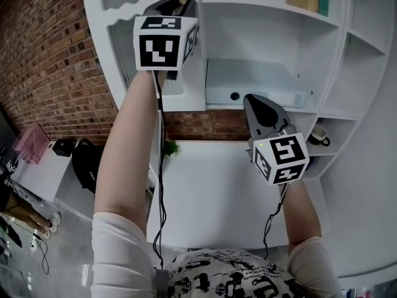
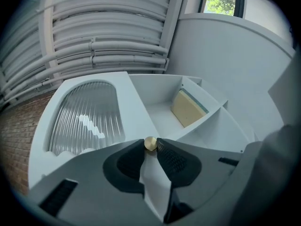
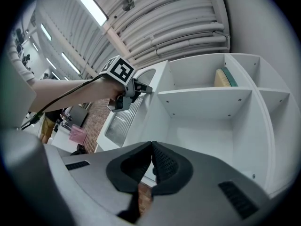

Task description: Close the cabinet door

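Cabinet door (image 2: 89, 117) stands wide open, left of the shelves (image 2: 162, 112). Left gripper (image 2: 150, 149) is pinched narrow on the door's brass knob (image 2: 150, 143), so the grasp looks done and the swing shut remains. Right gripper (image 3: 151, 147) has jaws together, empty, idle.
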{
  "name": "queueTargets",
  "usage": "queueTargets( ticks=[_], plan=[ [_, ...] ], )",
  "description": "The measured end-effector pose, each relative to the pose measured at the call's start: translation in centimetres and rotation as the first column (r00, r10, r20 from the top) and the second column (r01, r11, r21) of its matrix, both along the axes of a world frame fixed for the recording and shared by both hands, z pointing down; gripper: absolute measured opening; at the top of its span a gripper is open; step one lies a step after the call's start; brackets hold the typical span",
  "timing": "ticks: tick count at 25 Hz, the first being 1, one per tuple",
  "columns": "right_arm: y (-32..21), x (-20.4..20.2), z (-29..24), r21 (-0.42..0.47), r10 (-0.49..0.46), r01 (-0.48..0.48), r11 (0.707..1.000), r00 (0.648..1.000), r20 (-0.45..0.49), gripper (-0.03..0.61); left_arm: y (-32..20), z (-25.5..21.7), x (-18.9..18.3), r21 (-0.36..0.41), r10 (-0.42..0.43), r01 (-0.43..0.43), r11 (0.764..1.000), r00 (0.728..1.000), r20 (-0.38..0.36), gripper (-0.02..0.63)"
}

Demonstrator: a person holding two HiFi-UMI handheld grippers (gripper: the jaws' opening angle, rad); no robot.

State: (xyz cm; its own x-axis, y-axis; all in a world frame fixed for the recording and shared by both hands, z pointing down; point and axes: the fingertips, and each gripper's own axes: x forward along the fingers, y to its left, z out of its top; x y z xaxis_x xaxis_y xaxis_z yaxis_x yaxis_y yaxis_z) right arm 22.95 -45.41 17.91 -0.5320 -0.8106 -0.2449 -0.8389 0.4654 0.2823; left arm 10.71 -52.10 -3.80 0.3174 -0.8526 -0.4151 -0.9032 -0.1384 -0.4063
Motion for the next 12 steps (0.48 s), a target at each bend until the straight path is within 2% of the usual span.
queueTargets(
  ticks=[7,12],
  plan=[
    [0.5,0.0,-0.2,-0.014,0.015,-0.015,1.0,1.0,0.006,0.015,0.7,0.1,-0.3,-0.022,0.045,-0.047,0.999,0.997,-0.057,0.095],
    [0.7,-0.1,0.8,-0.024,0.023,-0.022,0.999,1.0,0.014,0.015,1.9,2.5,-1.0,-0.034,0.077,-0.08,0.996,0.994,-0.08,0.104]
  ],
)
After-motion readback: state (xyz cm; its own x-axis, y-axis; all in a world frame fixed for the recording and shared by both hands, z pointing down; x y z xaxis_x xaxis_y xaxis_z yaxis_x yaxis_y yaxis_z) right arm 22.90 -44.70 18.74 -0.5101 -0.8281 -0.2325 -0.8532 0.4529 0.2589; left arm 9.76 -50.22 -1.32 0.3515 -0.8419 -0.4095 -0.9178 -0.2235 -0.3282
